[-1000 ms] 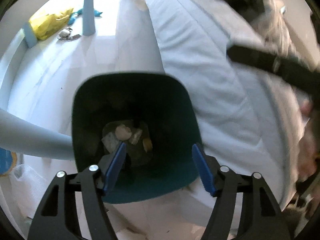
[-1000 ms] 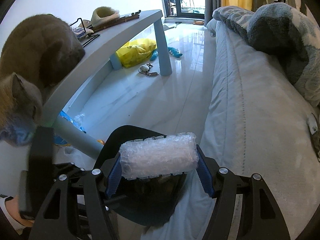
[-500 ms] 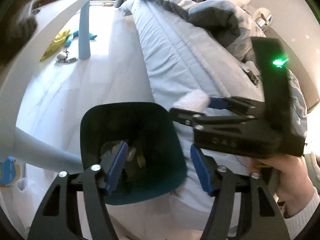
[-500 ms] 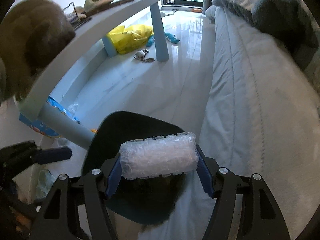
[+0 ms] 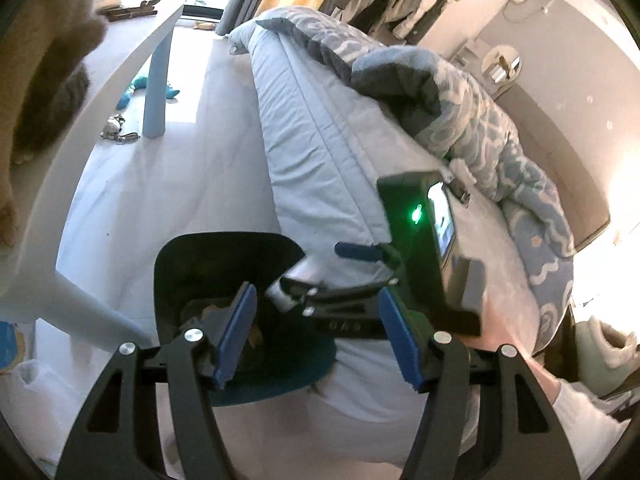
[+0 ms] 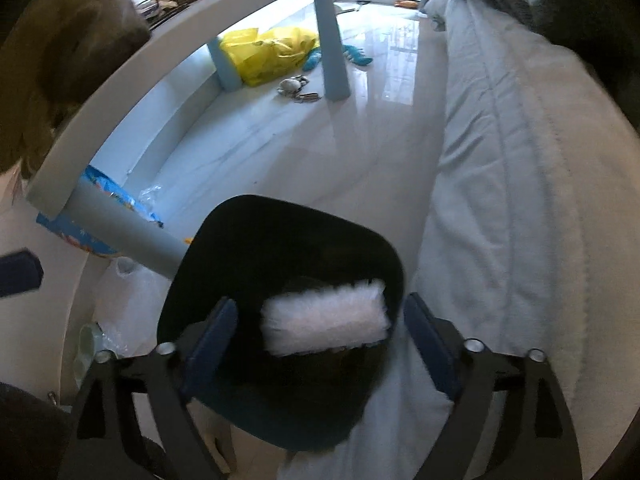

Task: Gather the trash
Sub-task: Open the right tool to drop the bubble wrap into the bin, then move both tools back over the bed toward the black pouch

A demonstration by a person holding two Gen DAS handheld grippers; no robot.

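Right wrist view: right tool opening over the bin — wrap loose between its jaws; keep centred at 12 o'clock. Left tool half-open, empty.

I see my left gripper empty, jaws apart, above the dark bin; at two o'clock my right gripper crosses its rim.
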